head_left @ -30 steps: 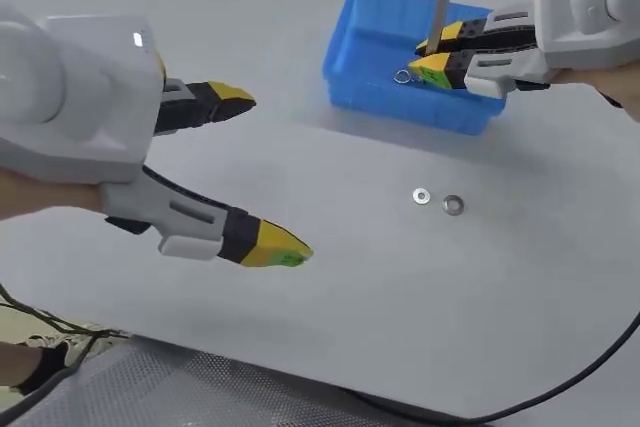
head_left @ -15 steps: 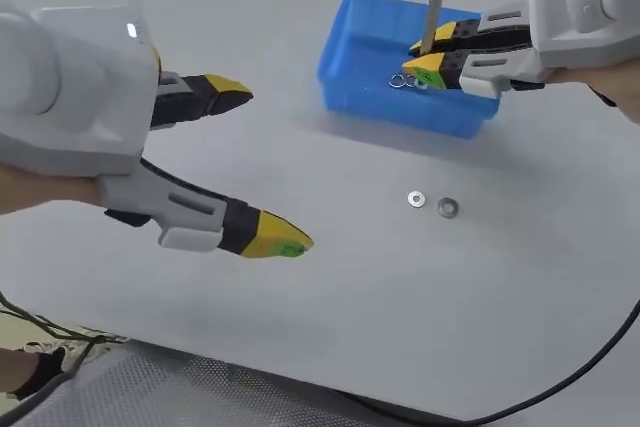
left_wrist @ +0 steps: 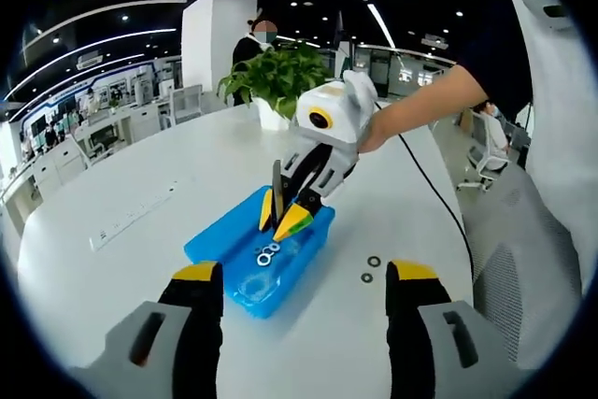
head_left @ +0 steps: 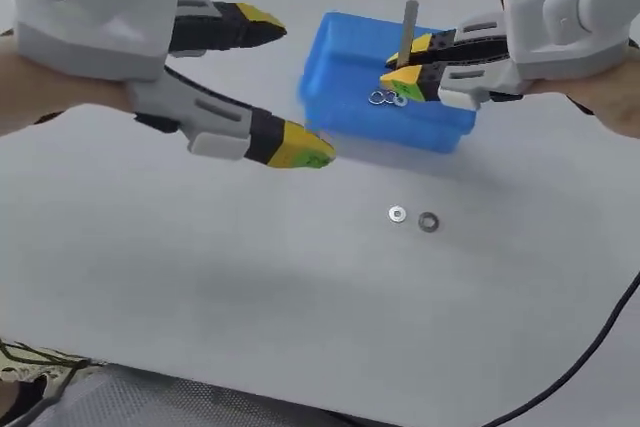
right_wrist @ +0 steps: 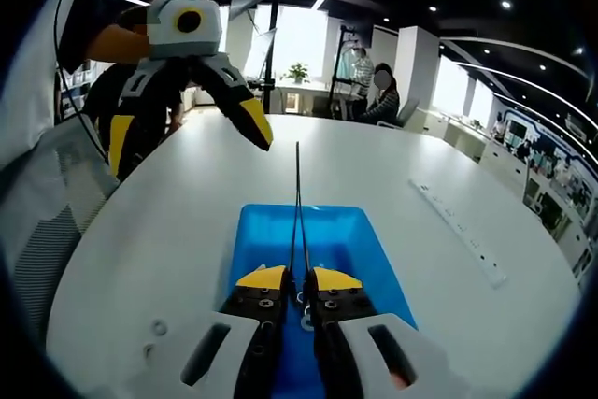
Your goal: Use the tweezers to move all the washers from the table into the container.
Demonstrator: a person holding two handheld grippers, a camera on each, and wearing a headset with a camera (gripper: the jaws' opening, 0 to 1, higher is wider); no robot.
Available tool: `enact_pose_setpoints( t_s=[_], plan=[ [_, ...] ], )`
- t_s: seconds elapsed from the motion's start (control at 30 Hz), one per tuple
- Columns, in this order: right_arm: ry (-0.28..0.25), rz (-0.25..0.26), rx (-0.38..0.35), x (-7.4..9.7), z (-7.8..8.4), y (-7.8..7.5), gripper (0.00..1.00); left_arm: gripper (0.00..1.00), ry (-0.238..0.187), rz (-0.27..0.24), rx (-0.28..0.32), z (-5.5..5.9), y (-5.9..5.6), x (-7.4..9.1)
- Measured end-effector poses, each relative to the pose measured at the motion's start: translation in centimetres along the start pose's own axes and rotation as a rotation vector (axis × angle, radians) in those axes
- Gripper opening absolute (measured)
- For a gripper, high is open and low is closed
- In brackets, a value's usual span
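Tweezers (right_wrist: 297, 203) are clamped between the right gripper (head_left: 405, 80) jaws, poised over the blue container (head_left: 330, 107). A few washers (head_left: 385, 99) lie in it just below the jaws. Tweezer tips look empty, though too thin to be sure. Likely step: fetch the next one. Two loose washers (head_left: 398, 214) lie side by side on the table (head_left: 200, 277), near the container's front wall, on the person's side of the right gripper. Lift clear of the wall first, come down steeply, nip one washer by its rim. Left gripper (left_wrist: 306, 273) hovers spread wide, holding nothing, beside the container.

Two washers (head_left: 398, 214) lie on the table (head_left: 200, 277) before the container (head_left: 400, 132).
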State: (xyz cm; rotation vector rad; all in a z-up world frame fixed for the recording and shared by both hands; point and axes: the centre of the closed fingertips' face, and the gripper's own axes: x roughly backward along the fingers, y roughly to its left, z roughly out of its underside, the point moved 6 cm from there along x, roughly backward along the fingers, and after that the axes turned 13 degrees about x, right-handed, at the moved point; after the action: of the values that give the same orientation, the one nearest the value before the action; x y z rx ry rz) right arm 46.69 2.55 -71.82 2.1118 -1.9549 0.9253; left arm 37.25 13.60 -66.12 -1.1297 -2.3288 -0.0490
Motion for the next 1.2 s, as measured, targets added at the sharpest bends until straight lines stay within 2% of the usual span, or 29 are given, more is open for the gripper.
enact_pose_setpoints(
  t_s=[0.03,0.13,0.3,0.4,0.5,0.53,0.6,0.67,0.7,0.77,0.8,0.93,1.03,1.2],
  plan=[
    [-0.001,0.0,-0.001,0.0,0.0,-0.1,0.1,0.73,-0.002,0.008,-0.019,-0.4,0.0,-0.4],
    [-0.008,-0.002,0.0,0.2,-0.1,0.0,0.1,0.69,-0.012,0.026,-0.02,-1.3,0.2,-1.4],
    [-0.008,-0.01,0.015,0.3,-0.2,0.1,0.1,0.55,-0.021,0.064,-0.028,-3.0,0.7,-2.8],
    [-0.017,-0.009,0.018,0.3,-0.4,0.0,0.1,0.55,-0.029,0.082,-0.025,-3.7,1.2,-3.9],
    [-0.019,-0.013,0.024,0.3,-0.5,0.0,0.1,0.54,-0.013,0.085,-0.038,-3.7,2.0,-4.6],
    [-0.017,-0.017,0.032,0.3,-0.6,0.0,0.1,0.52,0.002,0.094,-0.035,-3.8,2.3,-4.8],
    [-0.018,-0.021,0.041,0.2,-0.7,0.0,0.1,0.45,-0.004,0.104,-0.042,-4.1,2.6,-5.2],
    [-0.02,-0.023,0.039,0.2,-0.7,0.1,0.1,0.41,0.014,0.11,-0.1,-4.3,2.7,-5.5],
    [-0.019,-0.025,0.041,0.1,-0.7,0.1,0.1,0.38,0.023,0.098,-0.165,-4.4,2.8,-5.7],
    [-0.02,-0.026,0.04,0.1,-0.7,0.1,0.1,0.3,0.028,0.124,-0.134,-4.6,2.6,-5.9],
    [-0.02,-0.027,0.041,0.0,-0.8,0.1,0.1,0.29,0.028,0.139,-0.125,-4.7,2.5,-6.0],
    [-0.018,-0.029,0.05,0.0,-0.8,0.1,0.1,0.26,0.068,0.171,-0.149,-4.5,2.3,-6.8],
    [-0.014,-0.03,0.059,0.1,-0.8,0.1,0.1,0.23,0.081,0.195,-0.142,-4.3,2.1,-7.1],
    [-0.017,-0.029,0.056,0.2,-0.9,0.1,0.1,0.17,0.091,0.206,-0.149,-4.2,2.0,-7.3]
  ],
)
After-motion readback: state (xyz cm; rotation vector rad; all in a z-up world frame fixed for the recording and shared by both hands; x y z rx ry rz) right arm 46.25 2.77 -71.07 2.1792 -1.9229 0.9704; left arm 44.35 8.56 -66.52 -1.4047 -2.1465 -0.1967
